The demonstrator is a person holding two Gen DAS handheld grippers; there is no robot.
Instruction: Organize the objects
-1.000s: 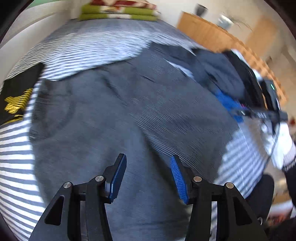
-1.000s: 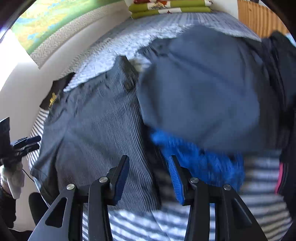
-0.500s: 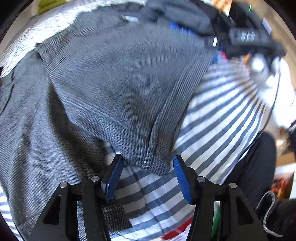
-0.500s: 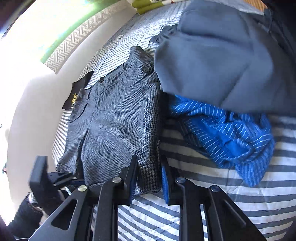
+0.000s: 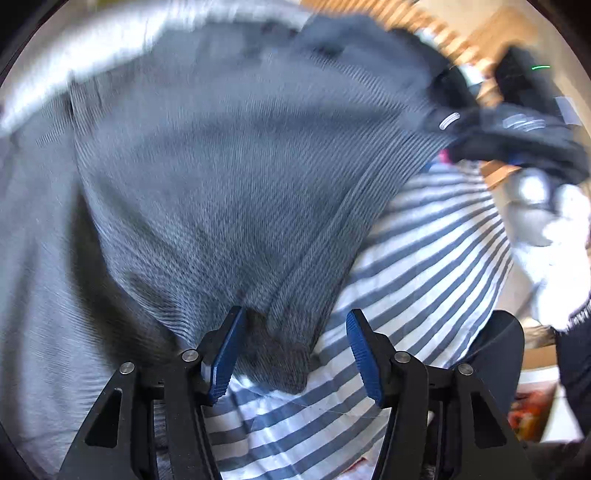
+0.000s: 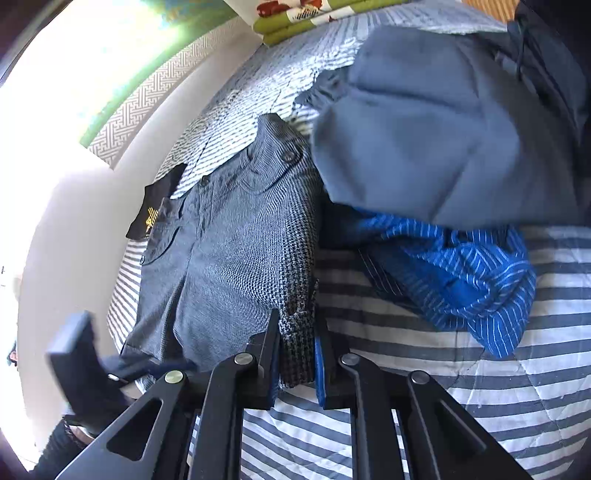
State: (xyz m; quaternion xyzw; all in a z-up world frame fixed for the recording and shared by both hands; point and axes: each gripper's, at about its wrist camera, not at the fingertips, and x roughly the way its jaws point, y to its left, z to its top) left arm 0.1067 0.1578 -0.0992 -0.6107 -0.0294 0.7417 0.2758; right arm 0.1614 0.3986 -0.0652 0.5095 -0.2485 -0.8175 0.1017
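Note:
Grey houndstooth shorts (image 6: 236, 251) lie flat on the striped bed cover (image 6: 461, 387). My right gripper (image 6: 295, 363) is shut on the hem corner of the right leg of the shorts. In the left wrist view the same grey shorts (image 5: 221, 177) fill the frame. My left gripper (image 5: 295, 354) is open, its fingers either side of a hem corner of the shorts, just above the striped cover (image 5: 424, 266).
A blue striped shirt (image 6: 461, 273) and a grey-blue garment (image 6: 424, 129) lie right of the shorts. A black item with a yellow print (image 6: 155, 206) sits by the wall. Folded green bedding (image 6: 317, 18) lies at the head of the bed.
Both grippers dropped to the near hem of the shorts. The right gripper closed on the hem corner. The left gripper stayed open and moved in around the other corner.

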